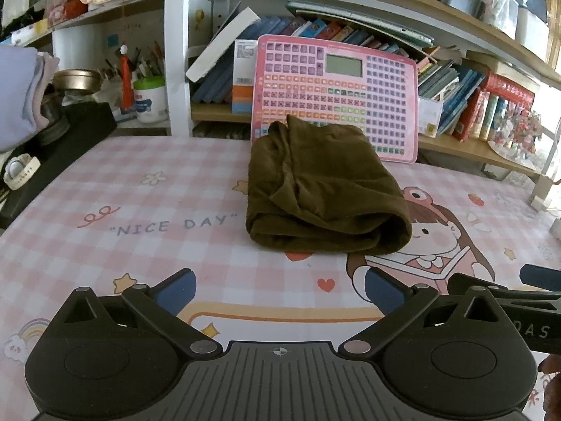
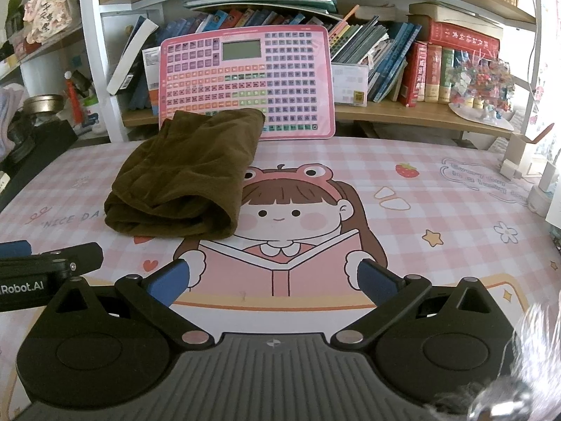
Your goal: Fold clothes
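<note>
A dark olive-brown garment (image 1: 322, 189) lies folded into a thick bundle on the pink checked table mat (image 1: 140, 210), its rolled edge facing me. The right wrist view has the same garment (image 2: 186, 175) up and to the left. My left gripper (image 1: 280, 289) is open just above the mat, short of the bundle, with nothing between its blue pads (image 1: 178, 289). My right gripper (image 2: 273, 279) is open too, over the cartoon girl print (image 2: 280, 217), right of the garment. Each gripper shows at the edge of the other's view.
A pink keypad toy board (image 1: 336, 94) leans against the bookshelf (image 2: 403, 112) right behind the garment. At the left stand a black box (image 1: 59, 151), a watch (image 1: 19, 172), a metal bowl (image 1: 77, 79) and a folded lilac cloth (image 1: 17, 94). White items (image 2: 543, 189) sit at the right edge.
</note>
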The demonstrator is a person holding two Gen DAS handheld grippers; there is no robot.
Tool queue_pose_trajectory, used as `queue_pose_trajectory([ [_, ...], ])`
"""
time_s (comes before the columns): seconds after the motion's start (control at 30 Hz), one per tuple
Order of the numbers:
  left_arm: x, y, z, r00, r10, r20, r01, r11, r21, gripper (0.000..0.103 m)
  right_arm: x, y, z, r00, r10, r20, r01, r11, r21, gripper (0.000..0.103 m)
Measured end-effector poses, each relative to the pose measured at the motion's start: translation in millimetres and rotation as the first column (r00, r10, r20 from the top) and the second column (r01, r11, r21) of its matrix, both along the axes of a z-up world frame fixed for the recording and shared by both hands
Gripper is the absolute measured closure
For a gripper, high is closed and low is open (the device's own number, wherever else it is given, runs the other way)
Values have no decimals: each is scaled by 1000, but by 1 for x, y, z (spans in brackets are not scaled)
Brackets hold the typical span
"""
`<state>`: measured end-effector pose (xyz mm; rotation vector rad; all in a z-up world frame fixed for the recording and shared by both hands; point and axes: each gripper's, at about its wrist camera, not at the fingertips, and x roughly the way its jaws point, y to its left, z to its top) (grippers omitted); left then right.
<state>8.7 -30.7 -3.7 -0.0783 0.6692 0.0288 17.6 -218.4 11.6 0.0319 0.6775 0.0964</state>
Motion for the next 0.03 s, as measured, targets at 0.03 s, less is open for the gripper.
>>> queue_pose_trajectory([
  [0.03, 0, 0, 0, 1000, 0, 0, 0, 1000, 1, 0, 0, 0, 0, 1000, -1, -1, 1, 1000, 0, 0],
])
